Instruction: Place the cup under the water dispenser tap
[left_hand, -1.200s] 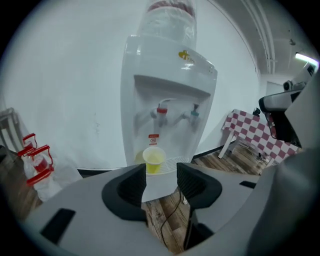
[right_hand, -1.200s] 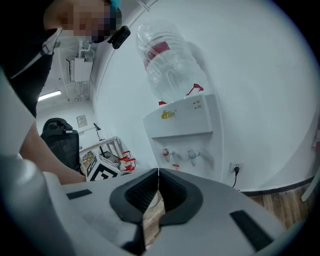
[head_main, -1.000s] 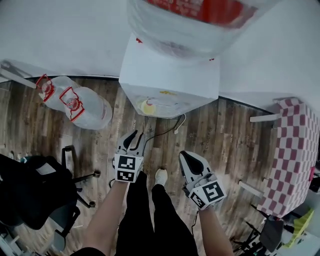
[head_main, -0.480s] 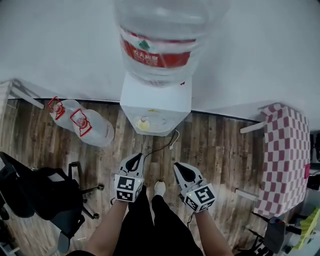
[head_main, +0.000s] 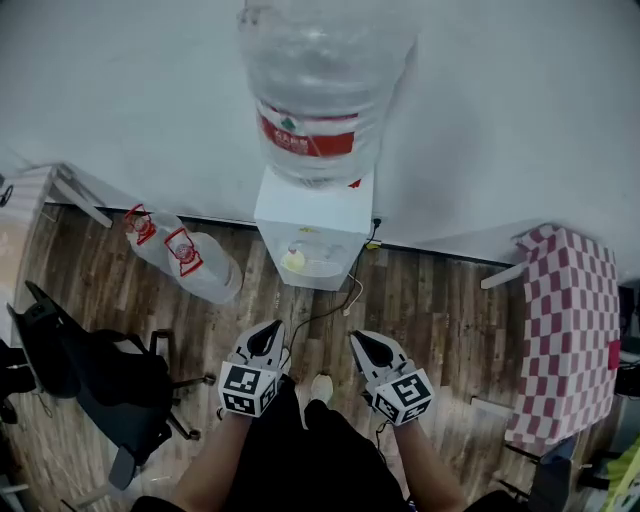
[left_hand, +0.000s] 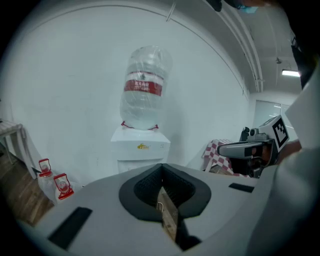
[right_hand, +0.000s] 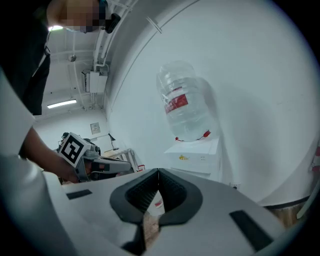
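Note:
The white water dispenser (head_main: 315, 222) stands against the wall with a big clear bottle (head_main: 320, 90) on top. A small pale yellow cup (head_main: 293, 260) sits in its recess below the taps. My left gripper (head_main: 267, 338) and right gripper (head_main: 362, 345) hover side by side over the floor, well short of the dispenser. Both are shut with nothing in them. The left gripper view shows the dispenser (left_hand: 140, 149) ahead past shut jaws, with the right gripper (left_hand: 250, 148) beside it. In the right gripper view the dispenser (right_hand: 196, 155) stands ahead and the left gripper (right_hand: 100, 162) at left.
Two spare water bottles (head_main: 185, 258) lie on the wooden floor left of the dispenser. A black office chair (head_main: 100, 375) stands at the lower left. A table with a red-checked cloth (head_main: 570, 330) is at the right. A cable (head_main: 345, 297) runs from the dispenser.
Both grippers have risen and drawn back from the dispenser, which now looks smaller and farther off. The left jaws, slightly apart a second ago, have shut.

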